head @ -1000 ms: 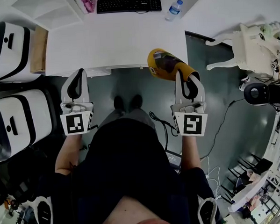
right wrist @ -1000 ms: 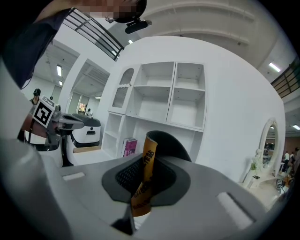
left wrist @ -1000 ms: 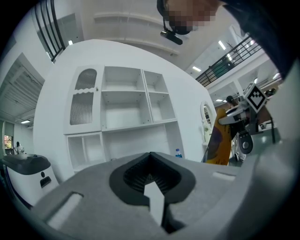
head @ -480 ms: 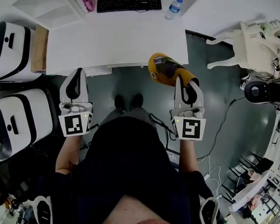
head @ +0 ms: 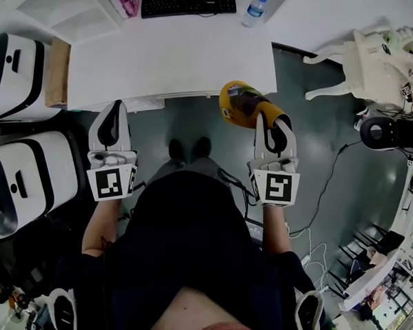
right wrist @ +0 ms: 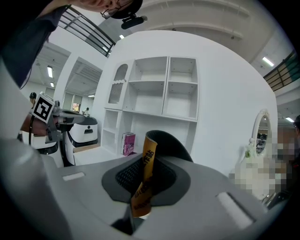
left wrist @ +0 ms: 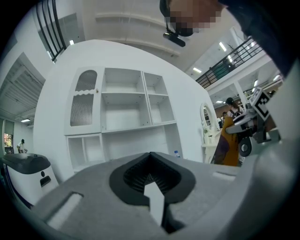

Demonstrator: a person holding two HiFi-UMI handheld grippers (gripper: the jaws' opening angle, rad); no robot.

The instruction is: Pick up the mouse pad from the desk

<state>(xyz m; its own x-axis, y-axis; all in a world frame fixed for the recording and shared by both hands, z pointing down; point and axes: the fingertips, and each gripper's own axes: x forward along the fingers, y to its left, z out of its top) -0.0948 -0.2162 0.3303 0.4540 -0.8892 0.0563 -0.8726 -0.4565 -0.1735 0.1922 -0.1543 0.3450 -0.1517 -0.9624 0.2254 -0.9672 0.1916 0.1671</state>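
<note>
The mouse pad (head: 239,102) is yellow with a dark printed picture, and it hangs curled in the air just off the front edge of the white desk (head: 173,59). My right gripper (head: 272,120) is shut on its near edge. In the right gripper view the pad's yellow edge (right wrist: 149,154) stands pinched between the jaws, with its dark underside curving behind. My left gripper (head: 112,108) is held level below the desk's front left edge, shut with nothing in it (left wrist: 152,180). The pad (left wrist: 228,146) also shows at the right of the left gripper view.
A black keyboard (head: 188,3), a water bottle (head: 254,11) and a pink book (head: 129,2) lie at the desk's far side. Two white-and-black machines (head: 11,67) (head: 27,177) stand at the left, a cardboard box (head: 58,72) beside the desk. An ornate white chair (head: 370,62) and cables are at the right.
My right gripper, with the mouse pad in it, has drifted slightly lower and back toward my body. The left gripper has stayed where it was.
</note>
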